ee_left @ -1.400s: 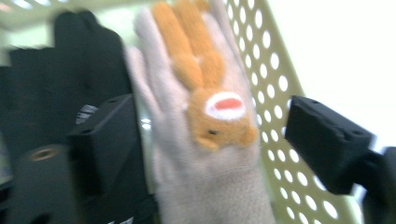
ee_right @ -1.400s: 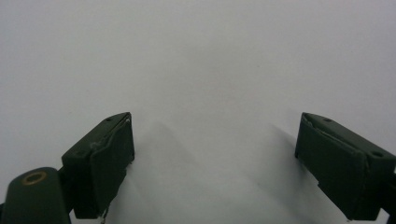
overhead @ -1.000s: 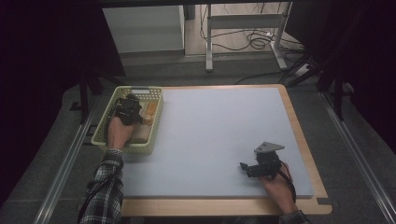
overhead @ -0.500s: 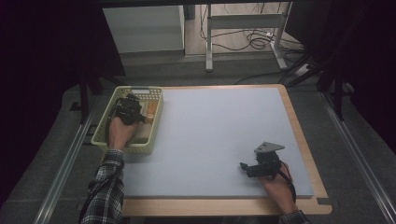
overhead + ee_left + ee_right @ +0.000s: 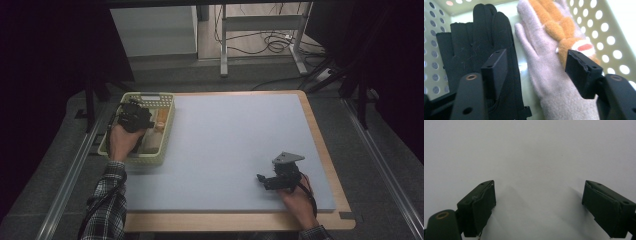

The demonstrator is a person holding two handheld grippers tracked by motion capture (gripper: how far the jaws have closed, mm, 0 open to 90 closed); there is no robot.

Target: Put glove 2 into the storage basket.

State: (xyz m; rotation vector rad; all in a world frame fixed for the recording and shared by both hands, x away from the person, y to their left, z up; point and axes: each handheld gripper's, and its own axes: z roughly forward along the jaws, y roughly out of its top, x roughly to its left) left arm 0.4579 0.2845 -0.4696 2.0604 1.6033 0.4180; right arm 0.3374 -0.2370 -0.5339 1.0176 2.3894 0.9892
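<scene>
The right gripper [image 5: 265, 180] rests parted on the pale mat [image 5: 240, 150]. Farther off, in the perforated basket [image 5: 167, 127], the left gripper [image 5: 536, 72] has just been opening, nothing pinched; sink squarely over the beige glove [image 5: 544, 72], clear of the black glove [image 5: 476, 42]

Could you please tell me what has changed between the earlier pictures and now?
The left gripper has just been opening its jaws over the gloves in the basket; they now straddle the pink glove without pressing it. The right gripper stayed open on the mat.
</scene>
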